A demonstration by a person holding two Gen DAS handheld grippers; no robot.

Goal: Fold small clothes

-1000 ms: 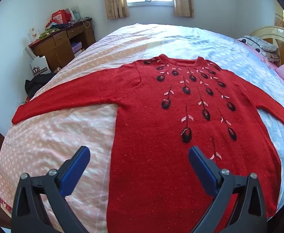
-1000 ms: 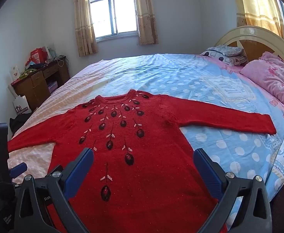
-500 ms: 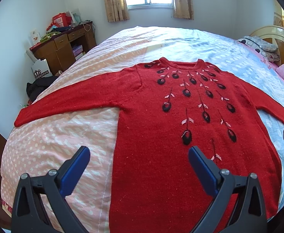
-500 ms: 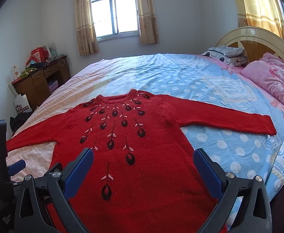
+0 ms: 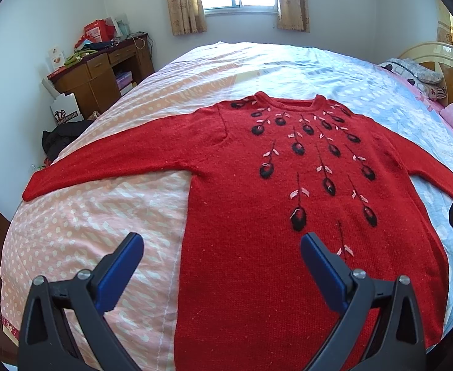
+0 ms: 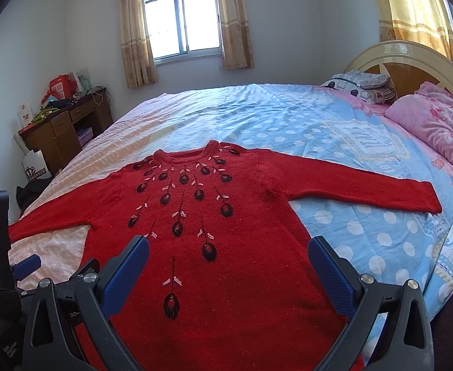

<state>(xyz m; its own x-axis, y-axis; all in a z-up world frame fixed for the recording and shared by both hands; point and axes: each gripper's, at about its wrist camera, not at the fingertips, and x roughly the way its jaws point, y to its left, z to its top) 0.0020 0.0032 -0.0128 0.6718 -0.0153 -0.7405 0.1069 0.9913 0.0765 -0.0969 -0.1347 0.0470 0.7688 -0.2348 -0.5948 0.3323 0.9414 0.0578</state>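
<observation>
red knitted sweater with dark embroidered buds laid flat, sleeves spread, hem at near edge of polka-dot bed | left gripper and right gripper spread wide, nothing held | risk: only top knit layer pinched, fold skewed

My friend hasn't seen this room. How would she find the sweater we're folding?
Start at the big bed with its pink and blue dotted cover. Spread flat on the near part of it, sleeves stretched out to both sides, lies the red sweater. It is the only red thing on the bed, and dark buds on thin stems with little pink leaves hang down its front from the neck.
</observation>
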